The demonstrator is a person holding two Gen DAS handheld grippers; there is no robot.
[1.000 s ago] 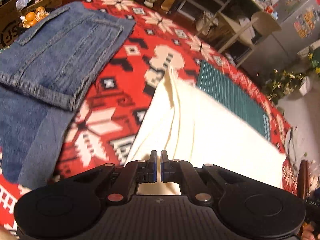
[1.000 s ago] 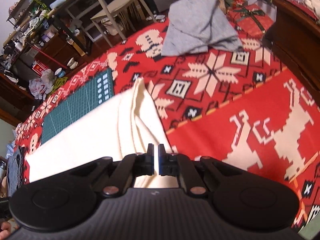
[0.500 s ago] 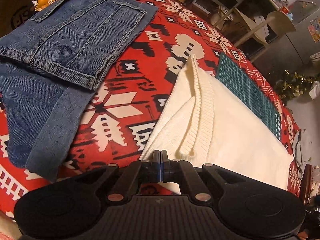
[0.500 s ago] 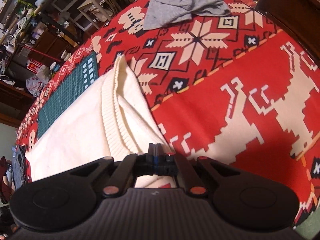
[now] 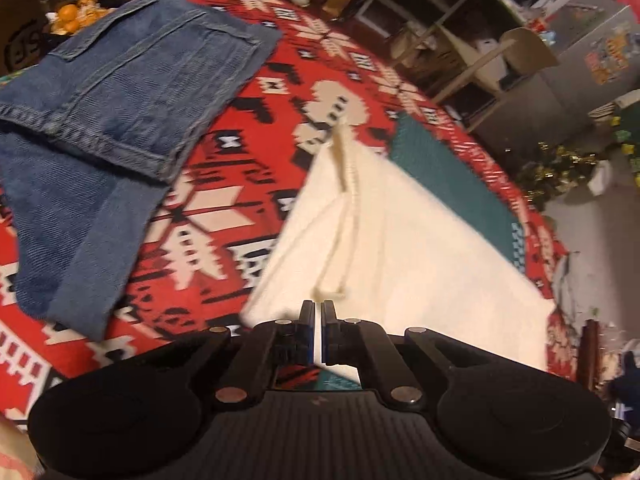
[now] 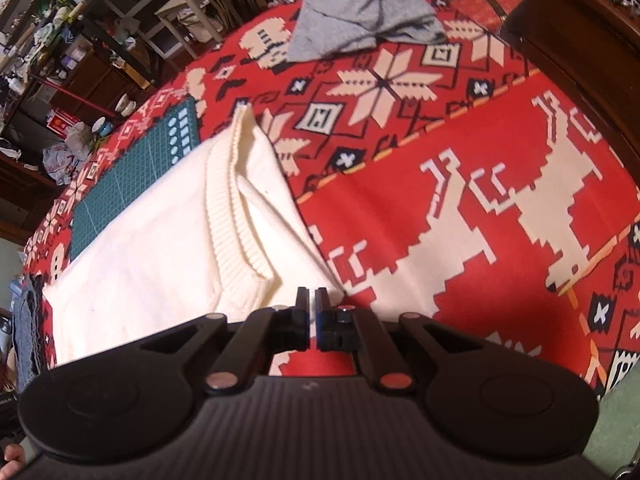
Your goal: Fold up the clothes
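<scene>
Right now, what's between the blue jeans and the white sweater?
Only bare red patterned blanket lies between the folded jeans and the white sweater. Nothing else sits in that gap, as the left wrist view shows.

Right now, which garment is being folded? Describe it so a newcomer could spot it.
On the red patterned blanket, look beside the green cutting mat. The cream knit sweater partly covers the mat. Its pale colour and ribbed collar distinguish it from the blue jeans and the grey garment.
</scene>
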